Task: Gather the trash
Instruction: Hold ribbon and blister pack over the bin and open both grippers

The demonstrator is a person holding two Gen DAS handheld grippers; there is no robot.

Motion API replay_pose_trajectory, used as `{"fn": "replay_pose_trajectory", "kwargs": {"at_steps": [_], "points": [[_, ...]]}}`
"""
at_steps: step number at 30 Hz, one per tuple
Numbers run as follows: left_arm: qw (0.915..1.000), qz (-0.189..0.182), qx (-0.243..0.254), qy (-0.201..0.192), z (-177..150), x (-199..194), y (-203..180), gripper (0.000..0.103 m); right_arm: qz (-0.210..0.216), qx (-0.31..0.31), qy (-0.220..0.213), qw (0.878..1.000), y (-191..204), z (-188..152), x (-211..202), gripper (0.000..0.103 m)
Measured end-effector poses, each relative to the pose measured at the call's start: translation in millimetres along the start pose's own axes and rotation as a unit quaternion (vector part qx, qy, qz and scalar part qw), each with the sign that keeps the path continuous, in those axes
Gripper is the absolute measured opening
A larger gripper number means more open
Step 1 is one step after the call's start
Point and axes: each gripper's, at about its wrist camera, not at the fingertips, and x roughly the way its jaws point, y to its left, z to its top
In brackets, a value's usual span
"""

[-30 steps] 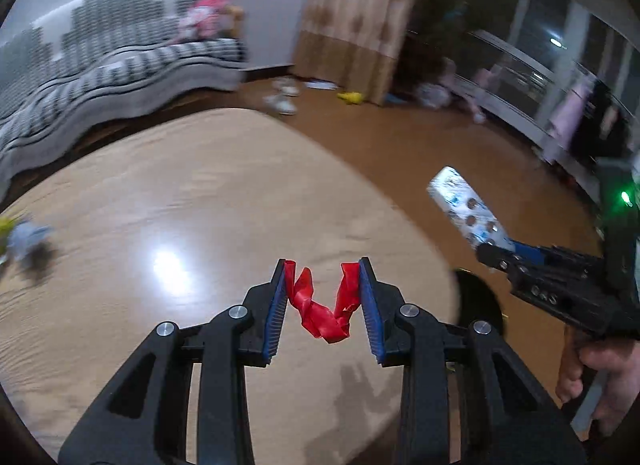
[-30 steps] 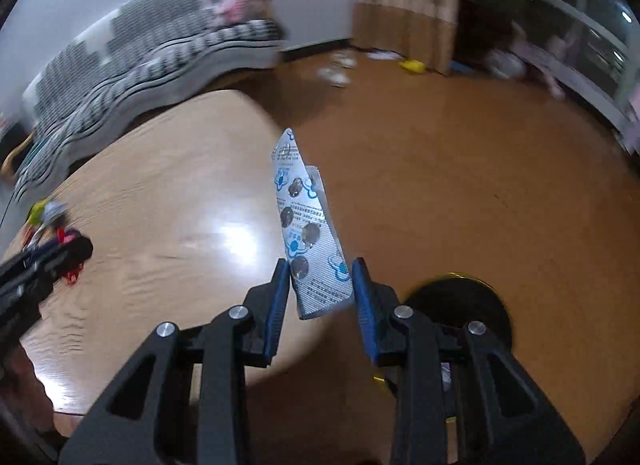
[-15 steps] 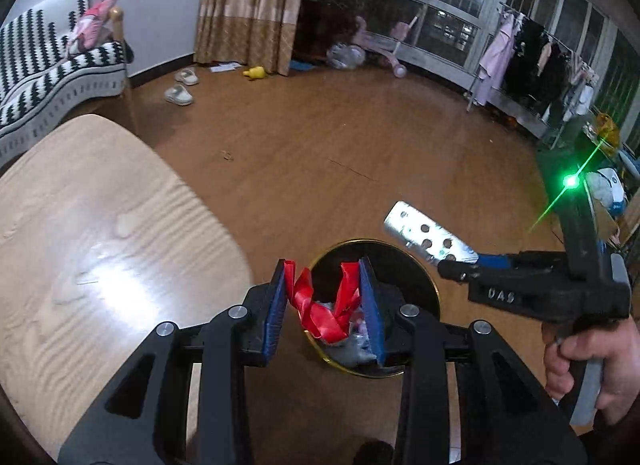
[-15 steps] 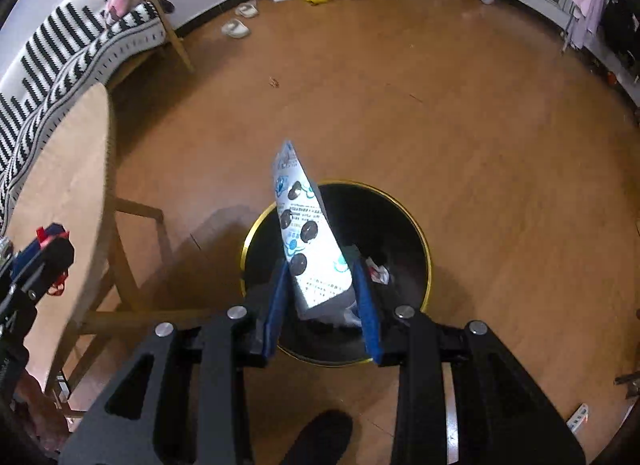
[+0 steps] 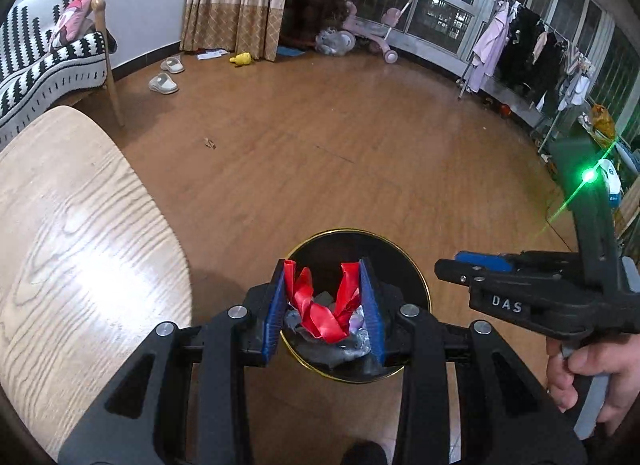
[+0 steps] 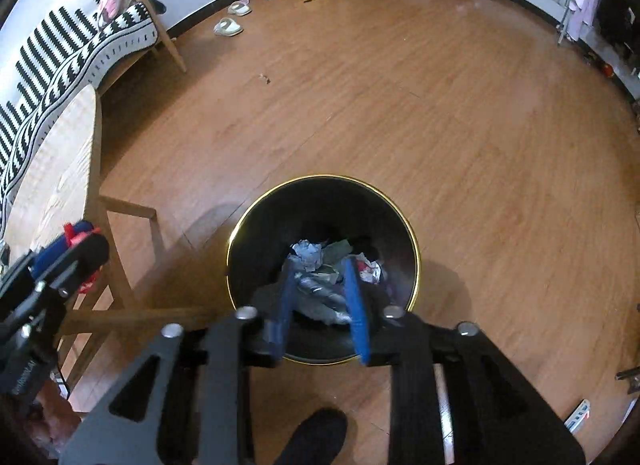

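A black trash bin with a gold rim [image 5: 416,269] [image 6: 248,217] stands on the floor, holding crumpled paper and wrappers [image 6: 320,261]. My left gripper [image 5: 325,271] hangs over it, shut on a crumpled red ribbon [image 5: 320,309]. My right gripper [image 6: 318,269] is right above the bin too; its jaws are opening and nothing is between them. In the left wrist view the right gripper [image 5: 468,263] shows from the side with bare blue pads. The left gripper [image 6: 80,241] with its red scrap shows at the left edge of the right wrist view.
A light wooden table [image 5: 72,233] [image 6: 60,169] with wooden legs stands left of the bin. A striped sofa [image 5: 36,65], slippers [image 5: 164,83], a toy tricycle [image 5: 372,31] and a clothes rack [image 5: 528,53] line the room's edges. A dark shoe toe [image 6: 316,437] is below the bin.
Both grippers swung from over the table to above the bin. The silver blister pack that stood between the right gripper's pads is gone from them. The red ribbon stays in the left gripper.
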Motion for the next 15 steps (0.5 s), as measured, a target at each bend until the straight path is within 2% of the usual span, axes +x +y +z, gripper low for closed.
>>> {"fn": "replay_pose_trajectory", "kwargs": {"at_steps": [2, 6, 8, 9, 11, 15], "points": [[1.0000, -0.004, -0.001, 0.004, -1.3, 4.6, -2.2, 0.035, -0.004, 0.009, -0.011, 1.000, -4.0, 0.6, -4.7, 0.059], [0.9989, -0.039, -0.007, 0.026, 2.1, 26.3, -8.5, 0.039, -0.014, 0.037, -0.033, 0.999, -17.8, 1.6, -16.8, 0.061], [0.9980, -0.051, -0.011, 0.037, 1.5, 37.7, -10.8, 0.057, -0.018, 0.058, -0.048, 0.997, -28.5, 3.0, -26.2, 0.062], [0.9975, -0.056, -0.013, 0.042, 0.4, 44.9, -13.5, 0.062, -0.019, 0.066, -0.054, 0.996, -32.9, 3.8, -30.2, 0.063], [0.9972, -0.056, -0.011, 0.047, -1.5, 52.1, -18.7, 0.070, -0.021, 0.077, -0.067, 0.995, -38.8, 4.3, -38.3, 0.064], [0.9976, -0.054, 0.002, 0.044, -4.1, 54.5, -29.1, 0.081, -0.018, 0.082, -0.079, 0.993, -43.3, 4.8, -47.0, 0.068]]}}
